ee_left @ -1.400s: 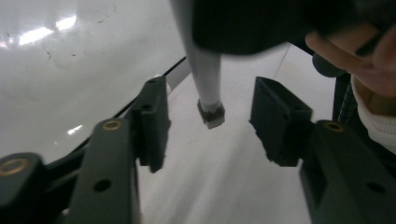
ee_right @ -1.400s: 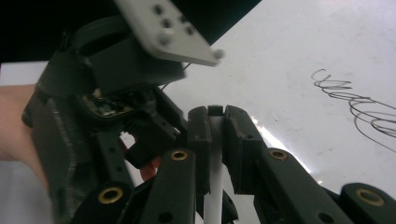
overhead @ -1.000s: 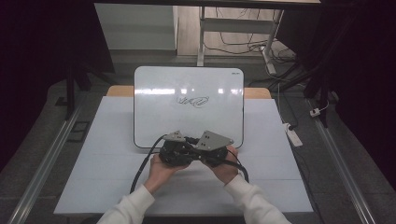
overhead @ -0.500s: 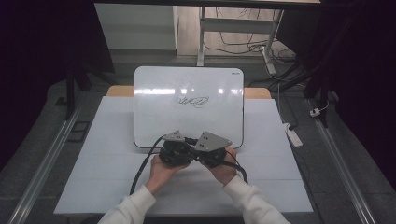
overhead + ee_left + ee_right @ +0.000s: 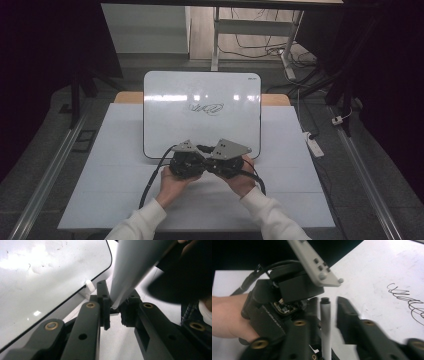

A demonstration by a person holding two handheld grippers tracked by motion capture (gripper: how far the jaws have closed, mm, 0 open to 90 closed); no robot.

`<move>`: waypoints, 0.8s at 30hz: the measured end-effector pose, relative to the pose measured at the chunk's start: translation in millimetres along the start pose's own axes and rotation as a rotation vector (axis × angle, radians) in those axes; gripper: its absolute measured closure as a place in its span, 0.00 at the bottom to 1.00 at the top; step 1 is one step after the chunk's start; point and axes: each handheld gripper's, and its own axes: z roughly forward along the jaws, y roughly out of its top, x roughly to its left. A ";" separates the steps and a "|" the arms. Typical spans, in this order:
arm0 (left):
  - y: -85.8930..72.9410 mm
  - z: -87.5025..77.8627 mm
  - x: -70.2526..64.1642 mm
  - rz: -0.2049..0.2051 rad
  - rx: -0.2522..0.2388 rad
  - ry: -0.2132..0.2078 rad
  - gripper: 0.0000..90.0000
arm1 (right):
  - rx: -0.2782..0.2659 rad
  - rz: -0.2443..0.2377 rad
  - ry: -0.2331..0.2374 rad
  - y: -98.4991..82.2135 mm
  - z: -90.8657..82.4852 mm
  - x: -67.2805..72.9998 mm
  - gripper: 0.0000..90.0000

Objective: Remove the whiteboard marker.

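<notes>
On the left, the left gripper [image 5: 187,162] sits at the near edge of the whiteboard [image 5: 200,95], its jaws clenched on the lower end of a white marker [image 5: 326,325]. The marker stands between the two grippers, just over the board's near edge. To its right, the right gripper [image 5: 226,162] has just been opening; its jaws flank the marker, apparently clear of it.

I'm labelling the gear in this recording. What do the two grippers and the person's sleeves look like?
Both the left gripper and the right gripper are black, each topped by a grey three-cornered plate, with brass-coloured pivot pins on the jaws. A black cable trails off. The sleeves are white.
</notes>
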 end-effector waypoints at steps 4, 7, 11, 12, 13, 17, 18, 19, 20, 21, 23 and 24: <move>0.6 -8.9 3.0 0.009 -0.027 0.001 0.87 | -0.047 0.078 0.000 -0.3 -15.3 -12.3 0.62; 0.7 -16.9 6.7 0.008 -0.056 -0.003 0.87 | -0.062 0.128 -0.008 -4.9 -28.6 -24.7 0.59; 1.2 -29.1 9.2 0.016 -0.088 -0.005 0.87 | -0.053 0.183 -0.042 -19.2 -48.9 -40.2 0.56; 1.3 -32.8 9.8 0.021 -0.095 -0.003 0.87 | -0.043 0.195 -0.056 -24.3 -54.3 -43.1 0.56; 1.3 -36.6 10.4 0.023 -0.105 -0.001 0.87 | -0.036 0.203 -0.071 -30.0 -59.7 -46.0 0.56; 1.1 -52.3 14.6 0.030 -0.143 0.008 0.87 | 0.019 0.242 -0.131 -59.9 -84.4 -56.4 0.55; 1.1 -55.9 15.6 0.032 -0.149 0.011 0.87 | 0.034 0.249 -0.146 -68.6 -90.9 -58.5 0.55; 1.1 -55.9 15.6 0.032 -0.149 0.011 0.87 | 0.034 0.249 -0.146 -68.6 -90.9 -58.5 0.55; 0.8 -62.4 18.1 0.038 -0.163 0.017 0.87 | 0.071 0.264 -0.181 -87.8 -106.5 -61.9 0.55; 0.7 -65.4 19.3 0.041 -0.168 0.023 0.87 | 0.080 0.272 -0.189 -94.0 -111.6 -63.0 0.54; 0.6 -71.1 21.7 0.040 -0.182 0.029 0.87 | 0.105 0.286 -0.223 -108.7 -125.6 -65.1 0.53; 0.6 -71.1 21.7 0.040 -0.182 0.029 0.87 | 0.105 0.286 -0.223 -108.7 -125.6 -65.1 0.53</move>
